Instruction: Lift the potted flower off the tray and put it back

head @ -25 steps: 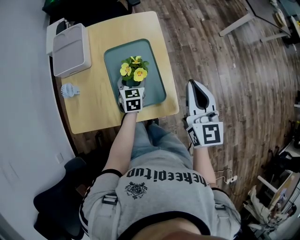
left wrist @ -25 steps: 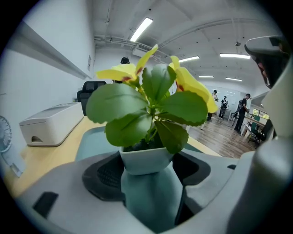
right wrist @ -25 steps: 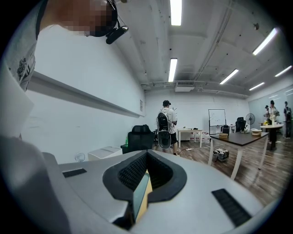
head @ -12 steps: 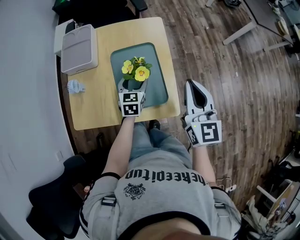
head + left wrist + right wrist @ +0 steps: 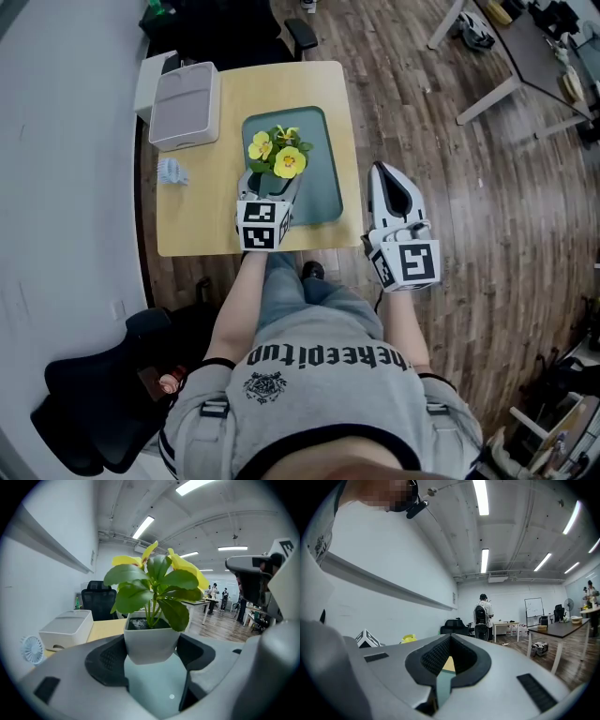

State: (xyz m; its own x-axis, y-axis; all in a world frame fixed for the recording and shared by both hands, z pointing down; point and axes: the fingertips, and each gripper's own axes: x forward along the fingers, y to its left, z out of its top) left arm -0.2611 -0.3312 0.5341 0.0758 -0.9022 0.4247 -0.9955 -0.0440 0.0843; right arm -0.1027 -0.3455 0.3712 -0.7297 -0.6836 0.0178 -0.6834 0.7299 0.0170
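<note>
Potted flower [image 5: 150, 641] is clamped by its white pot between the 2 jaws of the left gripper [image 5: 269, 184], over the tray [image 5: 324, 192] — likely light, stiff-walled, top-heavy; grip low. Right gripper [image 5: 391, 178] closed, empty.

**Left on the pot, right off to the side**

My left hand-held gripper [image 5: 270, 180] reaches over the table's [image 5: 202, 202] near edge, its jaws clasped on either side of the white pot of the potted flower [image 5: 277, 159]. The pot sits over the near left corner of the green tray [image 5: 323, 183]; whether it touches the tray I cannot tell. A small fan [image 5: 172, 172] lies left of this gripper, with a white box [image 5: 185, 94] further ahead. My right hand-held gripper [image 5: 388, 176], jaws together, hangs over the wooden floor [image 5: 441, 169], just beside the table's right edge.
</note>
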